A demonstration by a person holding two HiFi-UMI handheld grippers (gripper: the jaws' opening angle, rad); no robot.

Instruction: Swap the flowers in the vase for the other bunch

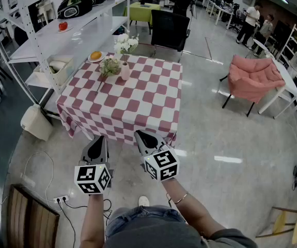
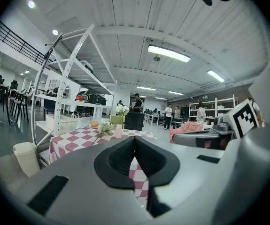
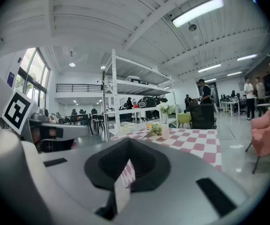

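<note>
A small pink vase (image 1: 125, 71) with white flowers (image 1: 126, 44) stands at the far left part of the red-and-white checked table (image 1: 138, 105). The other bunch (image 1: 109, 66), green with pale blooms, lies on the cloth just left of the vase. Both grippers hover short of the table's near edge, well away from the flowers. My left gripper (image 1: 99, 138) is shut and empty, and so is my right gripper (image 1: 140, 134). Far ahead in the left gripper view are the vase (image 2: 119, 131) and the bunch (image 2: 105, 128); the right gripper view shows the vase (image 3: 165, 131) too.
A white shelf rack (image 1: 71, 32) runs along the table's left, with an orange on a plate (image 1: 95, 56) beside it. A black chair (image 1: 170, 30) stands behind the table and a pink armchair (image 1: 254, 76) to its right. A white bin (image 1: 36, 122) and cables lie on the floor at left.
</note>
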